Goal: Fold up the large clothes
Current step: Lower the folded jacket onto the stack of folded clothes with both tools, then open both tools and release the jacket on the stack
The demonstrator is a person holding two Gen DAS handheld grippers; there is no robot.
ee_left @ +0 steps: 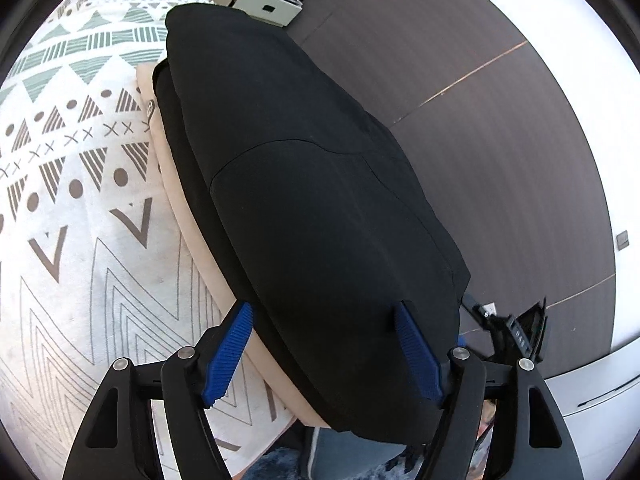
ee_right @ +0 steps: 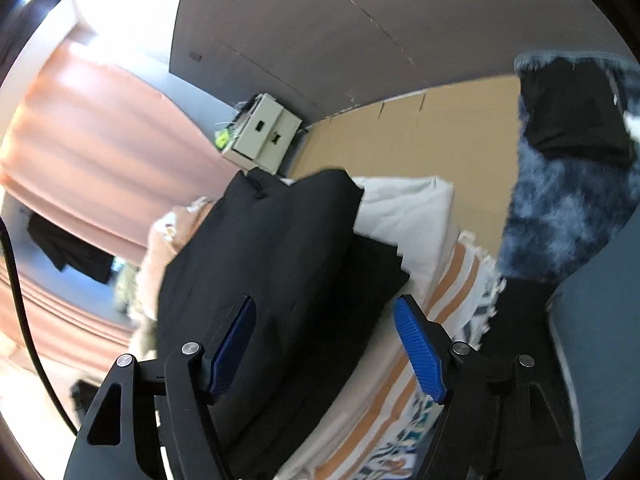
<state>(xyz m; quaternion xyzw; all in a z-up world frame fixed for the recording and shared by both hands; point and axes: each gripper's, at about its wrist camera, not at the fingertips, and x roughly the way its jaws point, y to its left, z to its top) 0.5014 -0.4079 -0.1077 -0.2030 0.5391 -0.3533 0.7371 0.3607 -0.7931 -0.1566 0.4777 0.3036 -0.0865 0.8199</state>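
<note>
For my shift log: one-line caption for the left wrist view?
Open left gripper over folded black garment stacked on beige cloth, patterned blanket beneath.

The black garment (ee_left: 320, 184) is folded into a long, flat, smooth bundle. It lies on a folded beige cloth (ee_left: 176, 200), extending forward from between the open left gripper (ee_left: 324, 344) fingers, with layered edges at the far end.

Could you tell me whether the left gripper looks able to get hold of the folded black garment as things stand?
Probably yes: the left gripper is open with the black garment lying right between its pads, and nothing covers that near end on the beige cloth.
</note>
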